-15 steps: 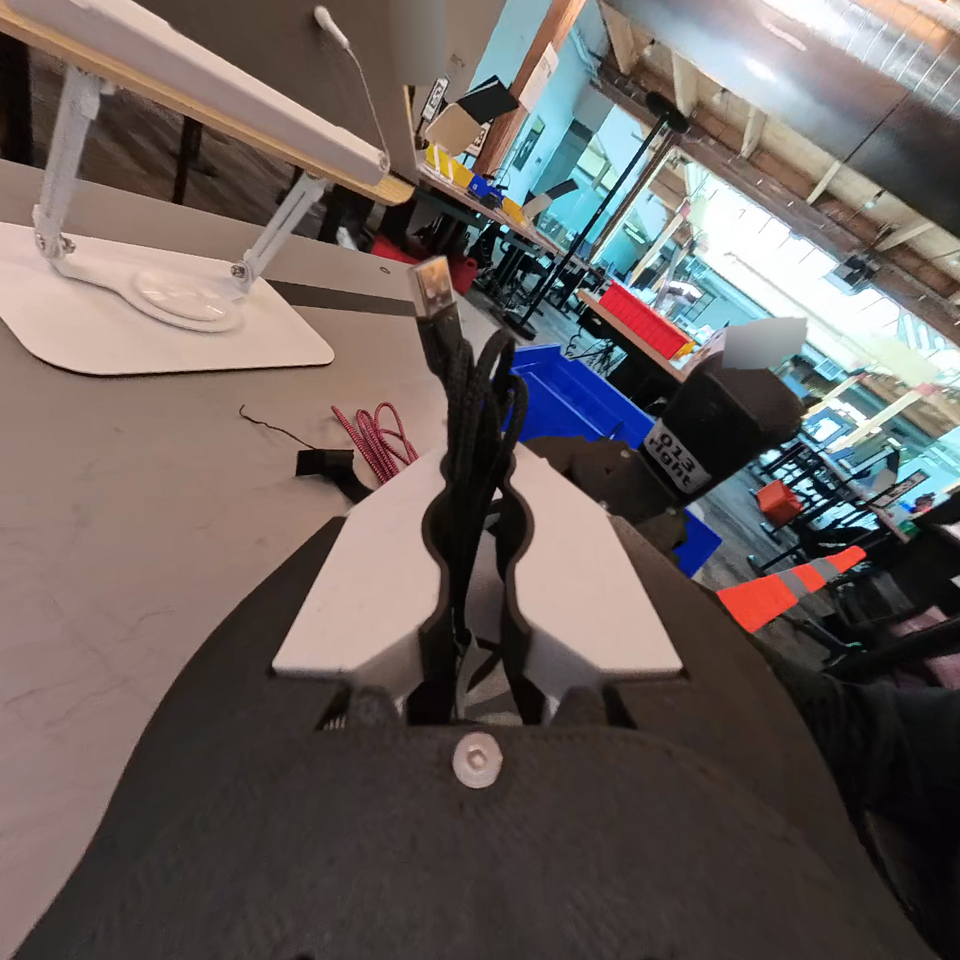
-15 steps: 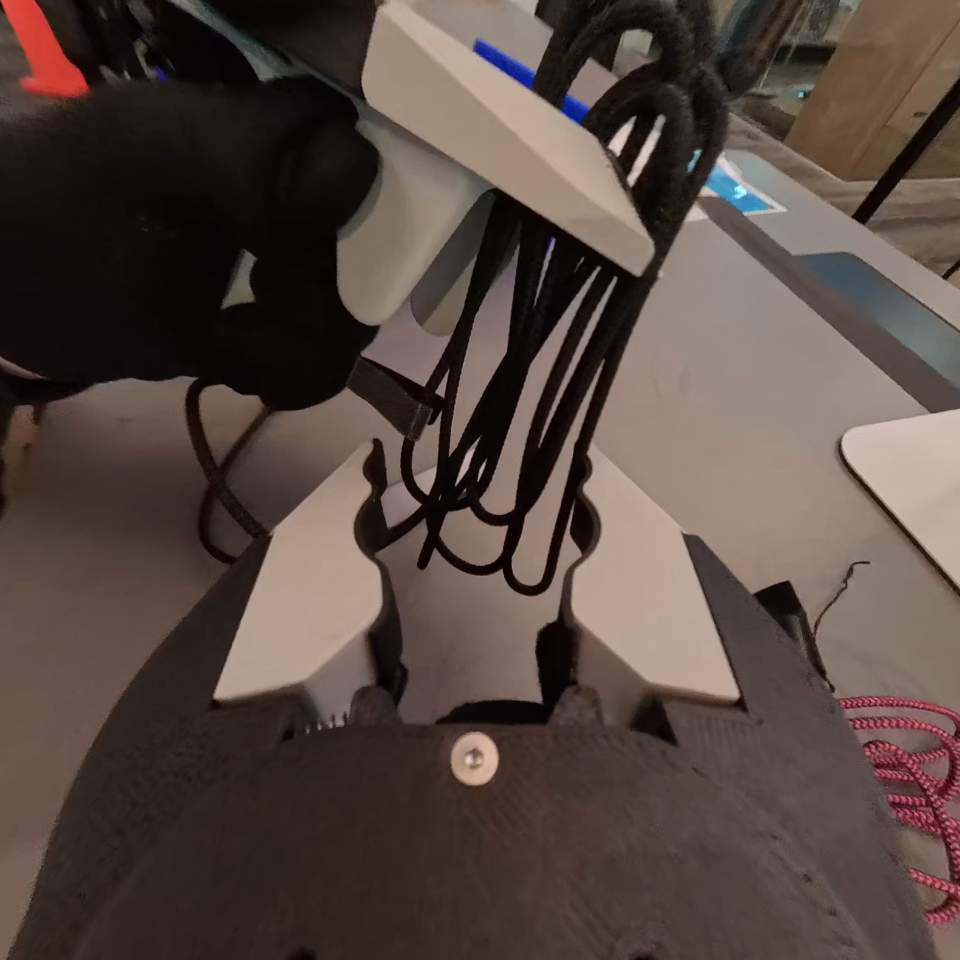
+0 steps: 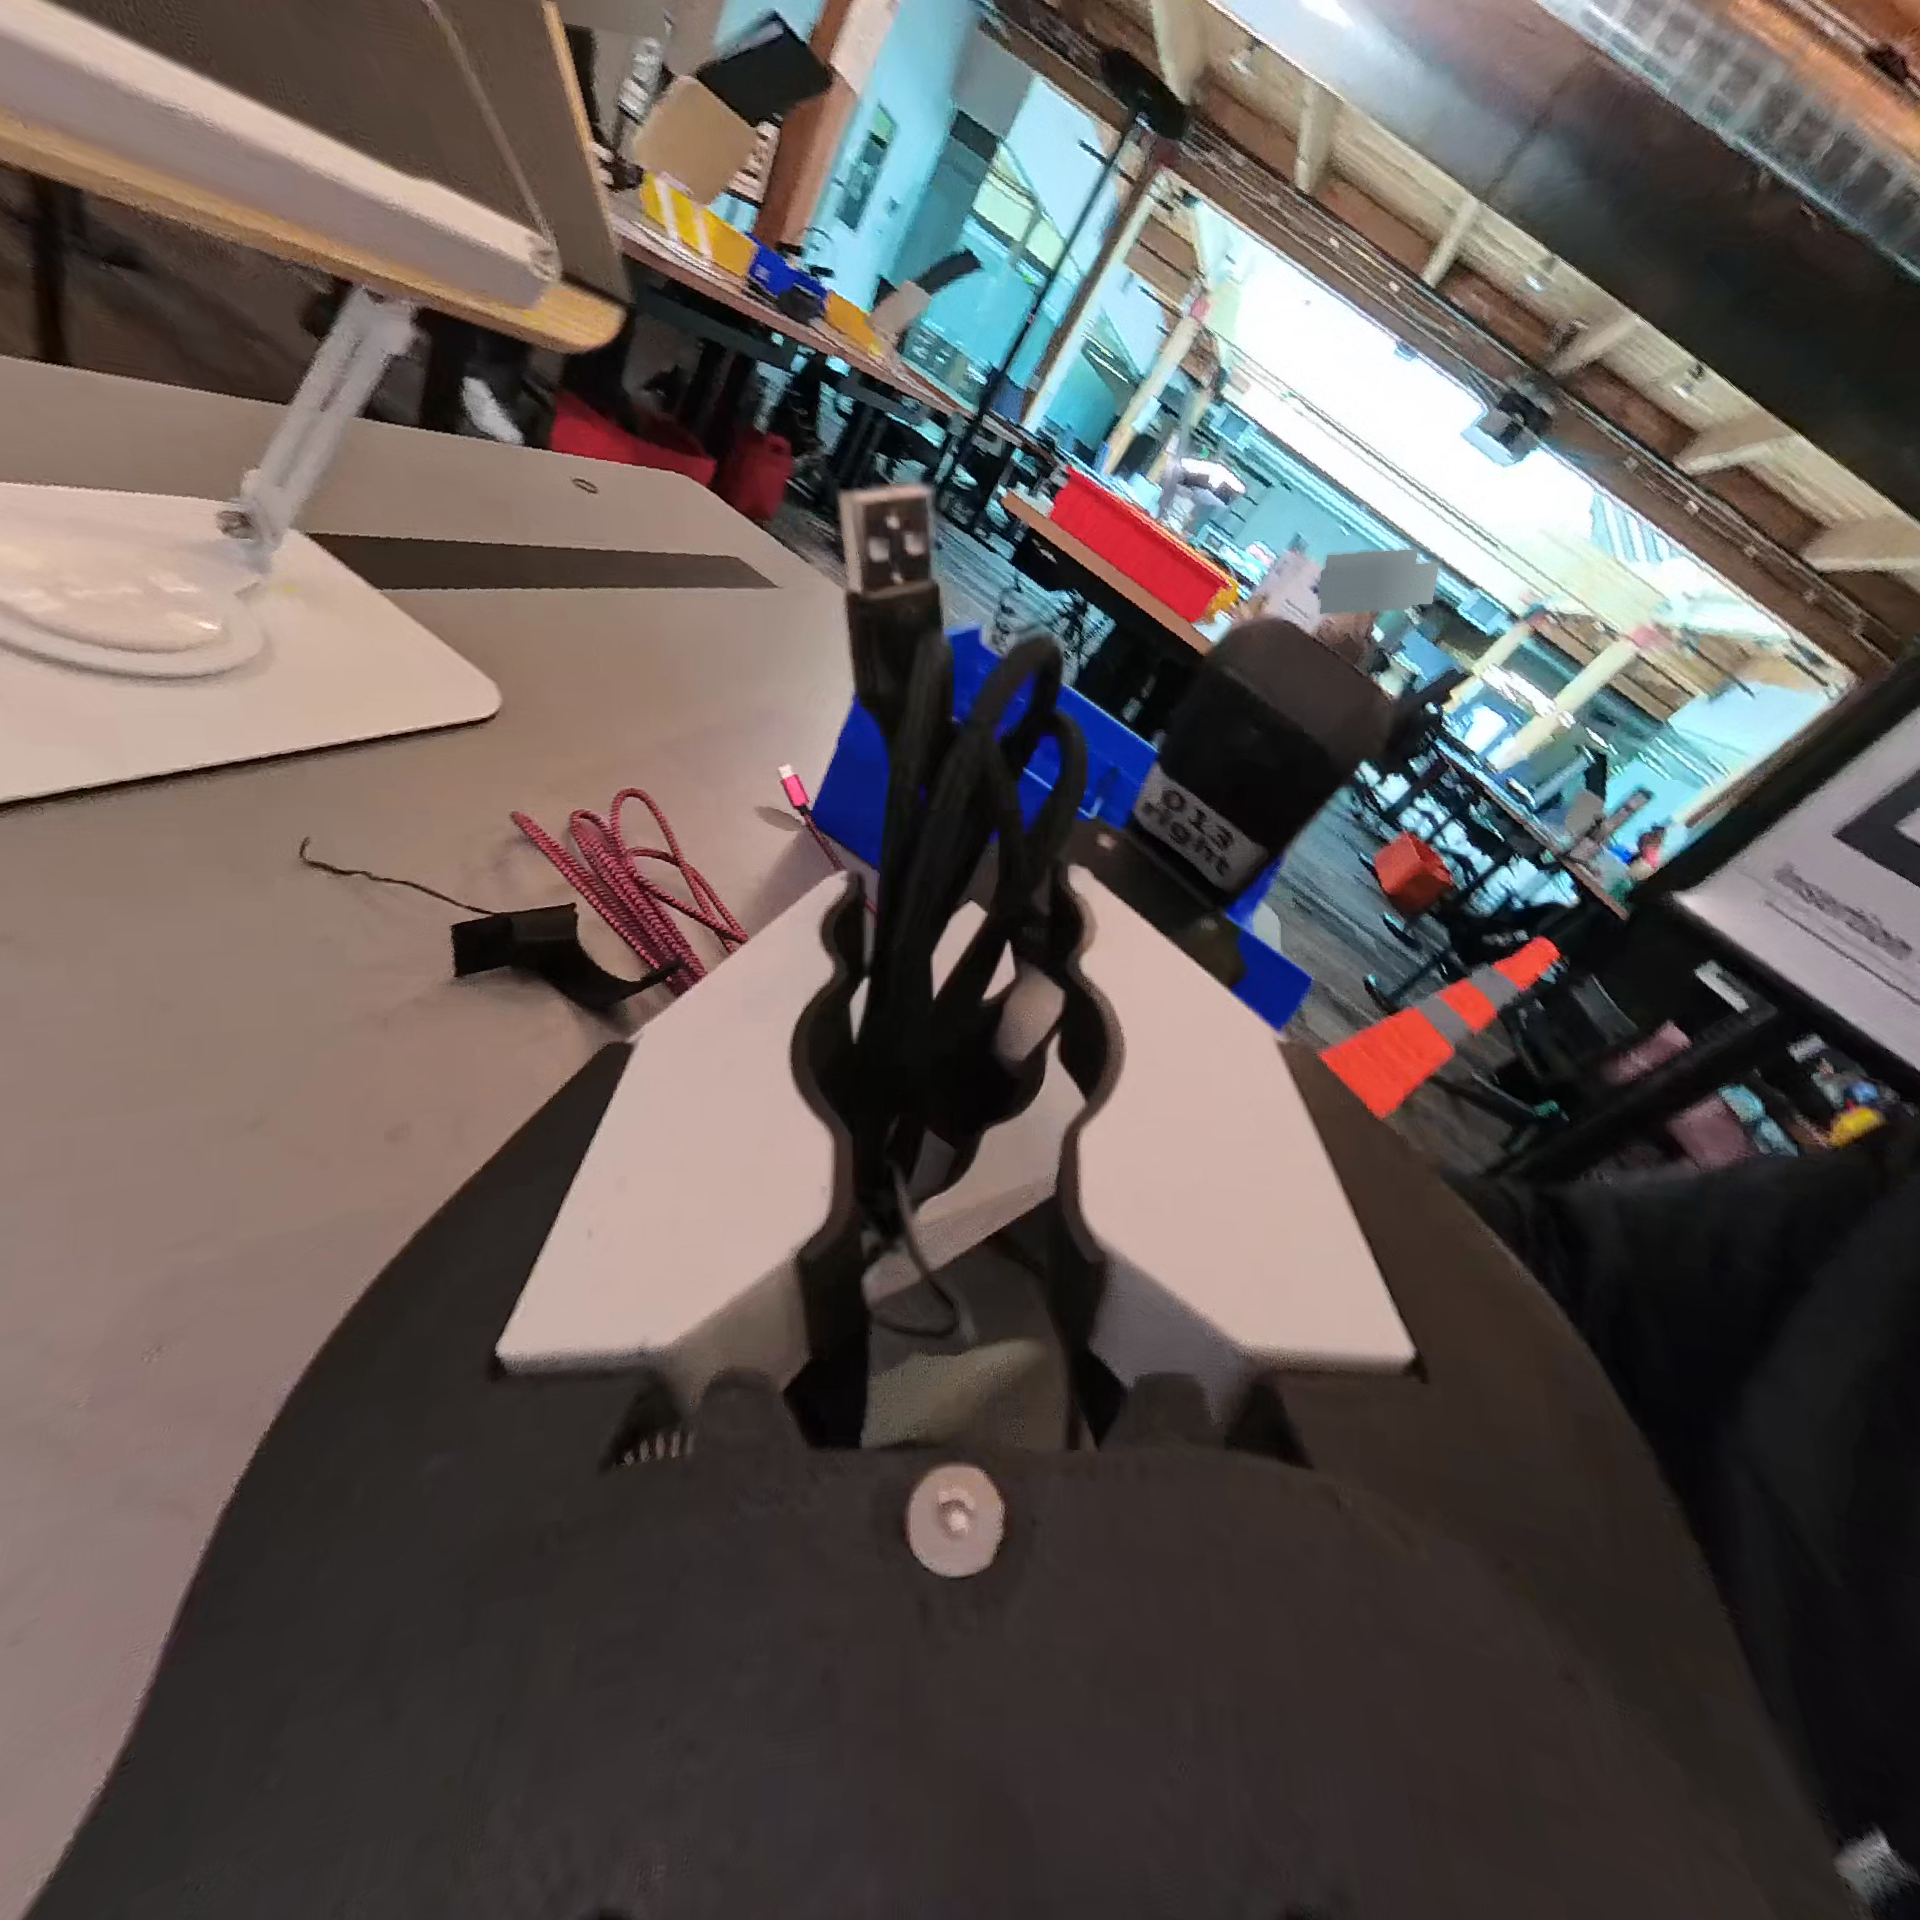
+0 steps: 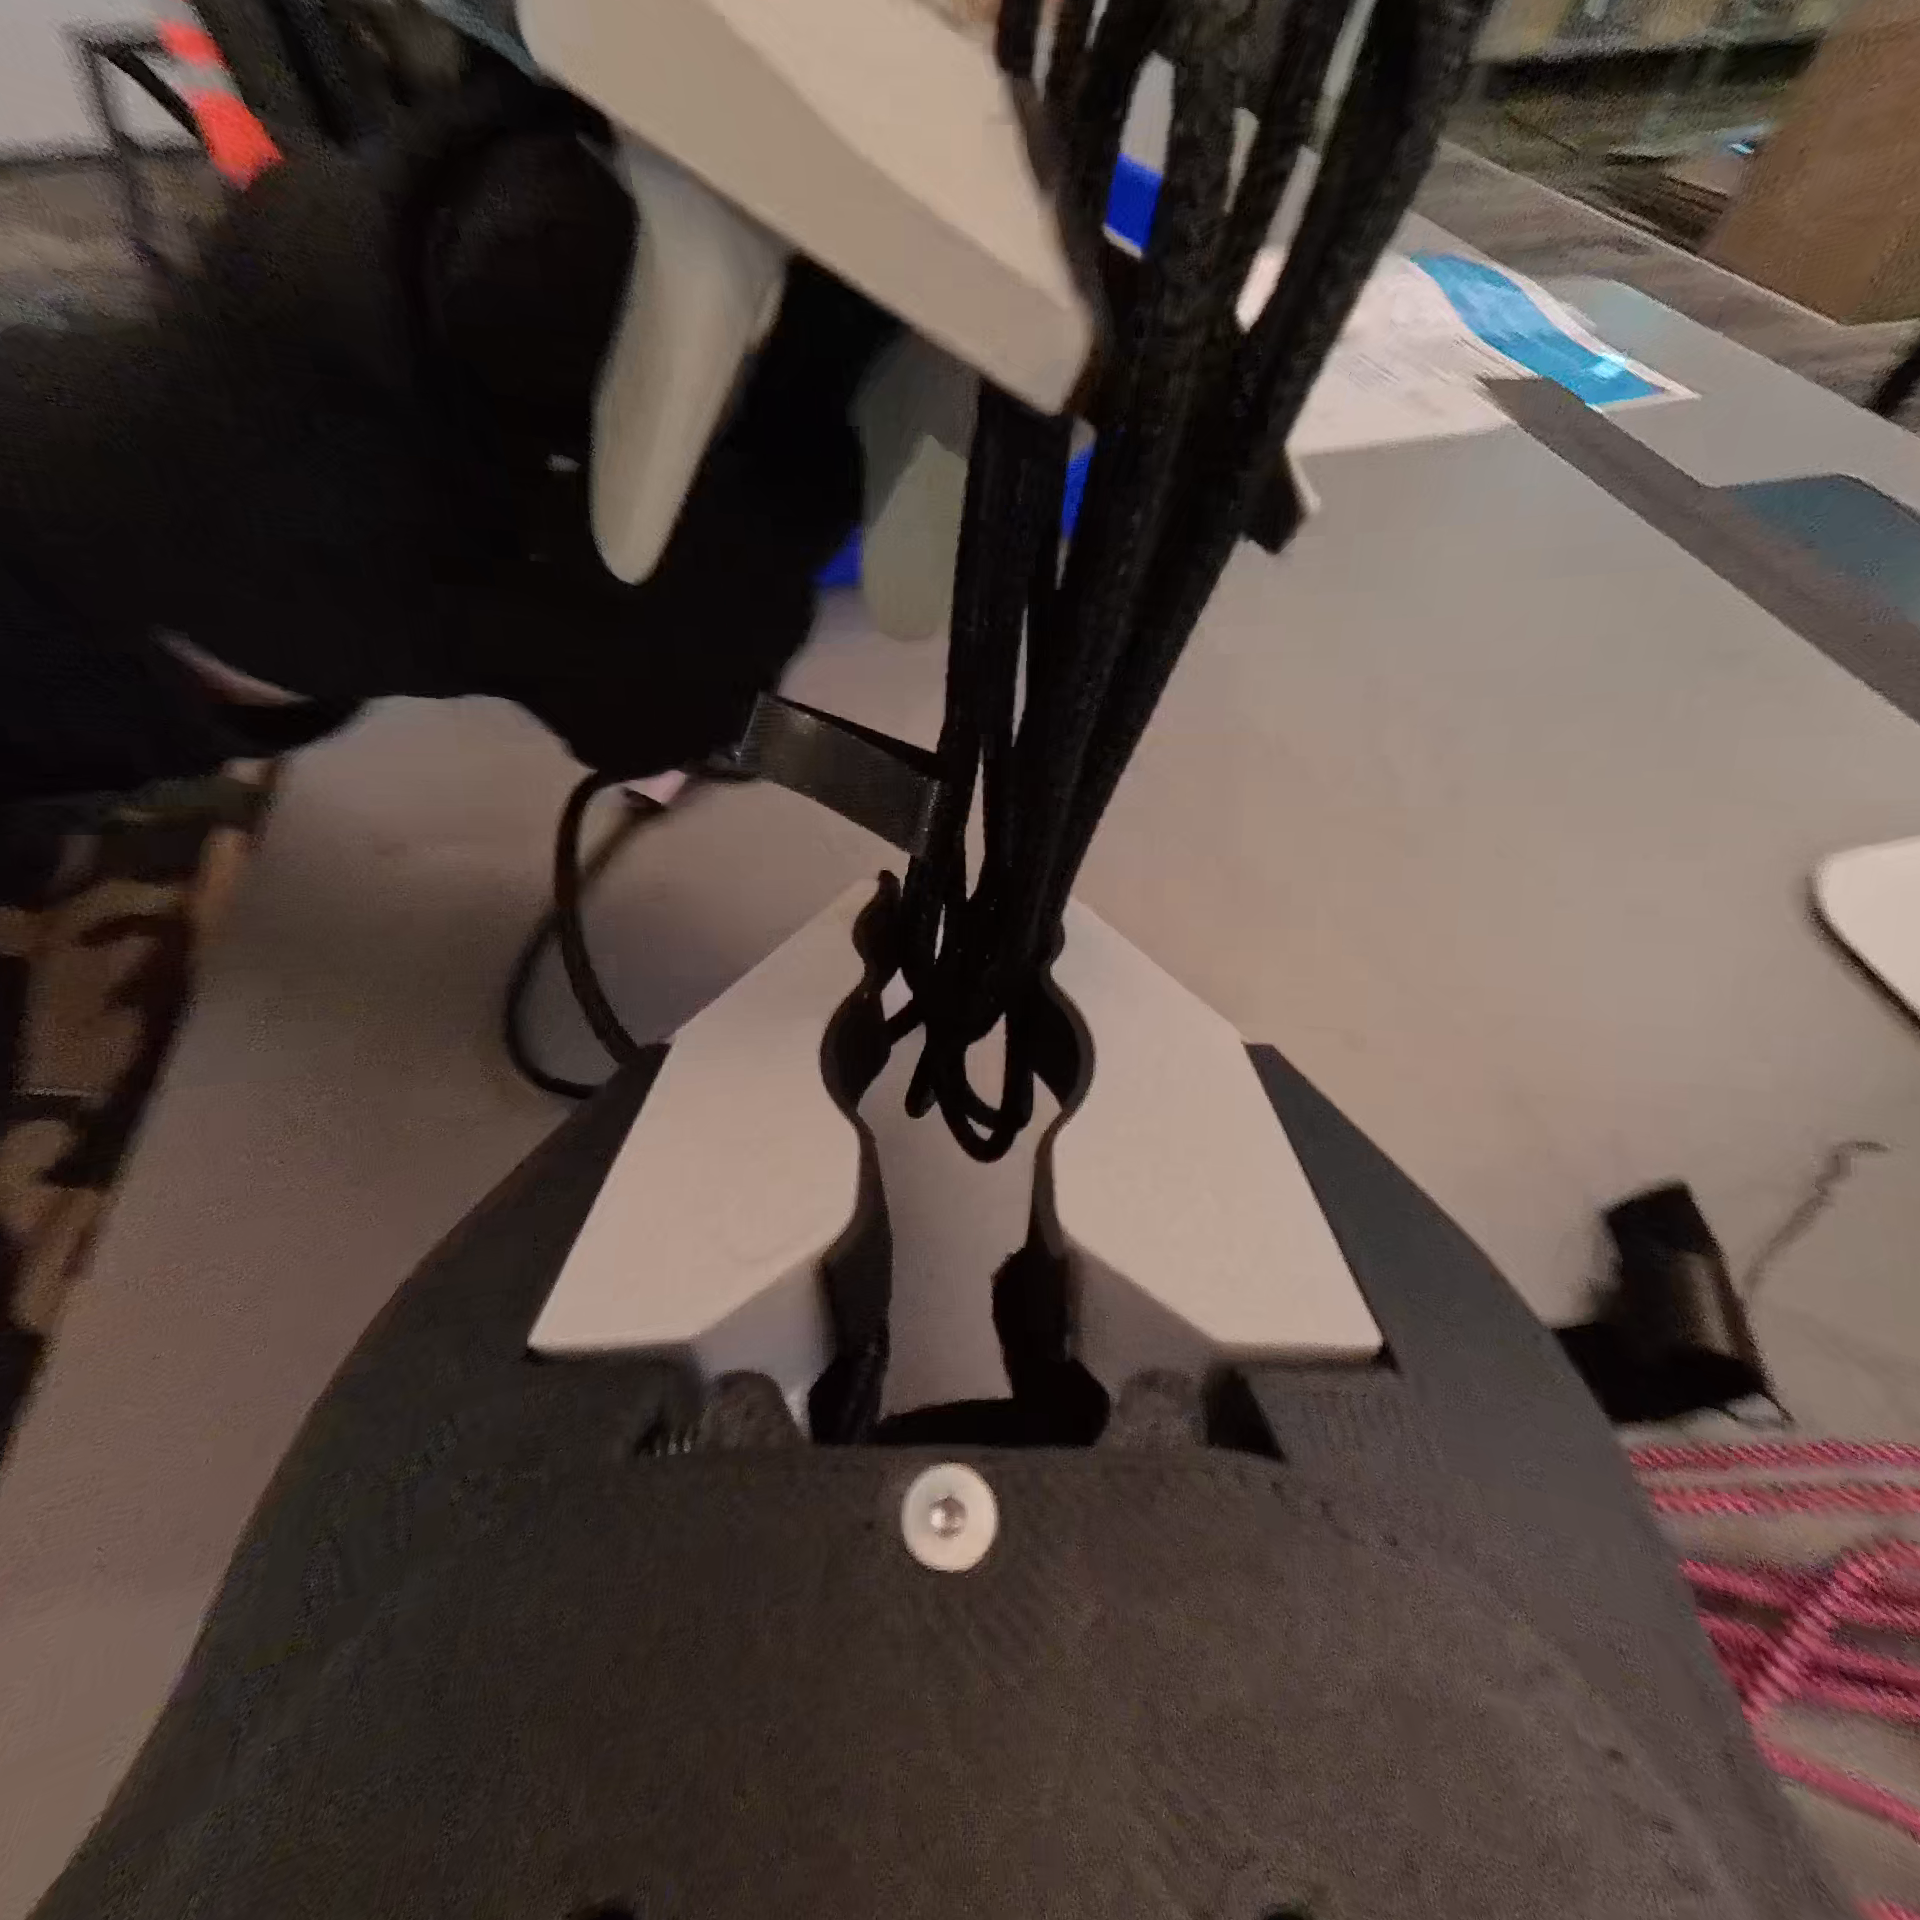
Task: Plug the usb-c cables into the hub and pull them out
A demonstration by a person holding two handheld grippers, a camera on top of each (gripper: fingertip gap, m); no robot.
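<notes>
hanging from the left gripper [image 3: 961,925], a bundle of black cable [image 3: 935,935] runs down between its white fingers [image 3: 717,1132], which are clamped on the strands. a silver usb plug [image 3: 886,543] at one end of that cable sticks up past the fingertips, above the grey table [image 3: 260,1039].

from the right wrist view the same black cable [image 4: 1049,727] drops in several loops from the left gripper [image 4: 1070,343], held overhead by a black-gloved hand [image 4: 343,468]. the loop ends sit inside the right gripper [image 4: 961,925], whose fingers [image 4: 748,1143] are closed together on the lower strands near their tips. a flat black strap [image 4: 842,774] pokes out sideways from the bundle.

on the table, well apart from both grippers, lies a coiled pink braided cable [image 3: 634,883] with its small plug [image 3: 795,781] close to a blue bin [image 3: 1049,769]. just beside the coil is a small black clip-like piece [image 3: 514,935] with a thin thread. a white stand base [image 3: 239,665] rests farther back on the left. no hub can be made out in either view.
</notes>
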